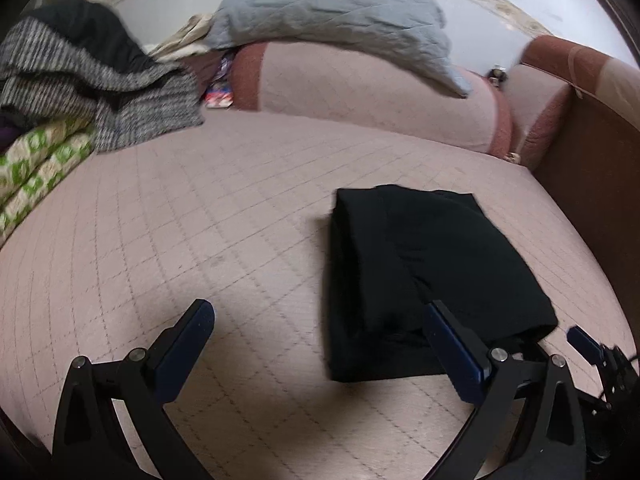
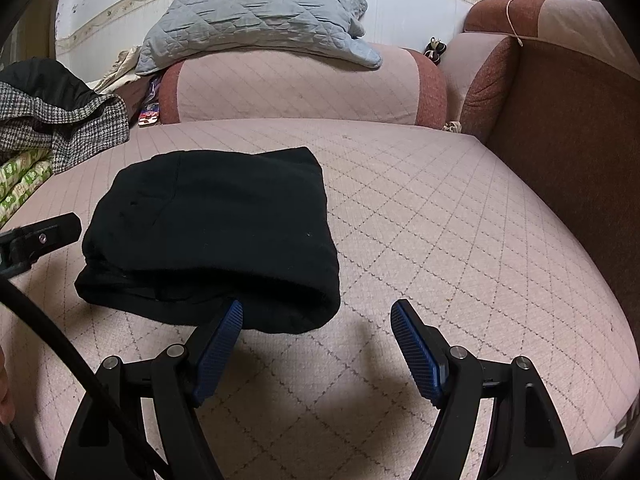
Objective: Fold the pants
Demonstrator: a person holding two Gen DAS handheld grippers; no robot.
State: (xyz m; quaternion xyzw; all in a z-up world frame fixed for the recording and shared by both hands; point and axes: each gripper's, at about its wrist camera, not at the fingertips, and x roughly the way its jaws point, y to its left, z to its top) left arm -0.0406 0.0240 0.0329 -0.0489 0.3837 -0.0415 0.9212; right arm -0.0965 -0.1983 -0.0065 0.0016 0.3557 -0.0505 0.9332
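A: The big pink sofa bed (image 2: 440, 208) has a soft, bumpy cover. The black pants (image 2: 216, 232) sit on it, folded into a thick bundle.

B: What could go wrong?

A: The top layer looks puffy. A bump from the side could make it slide off and open up.

B: Are the grippers holding anything?

A: No. The left gripper (image 1: 320, 312) is wide open and empty, with one finger just by the near edge. The right gripper (image 2: 316, 312) is wide open too, at the near corner. If one closes on a single layer, lifting could pull the fold apart.
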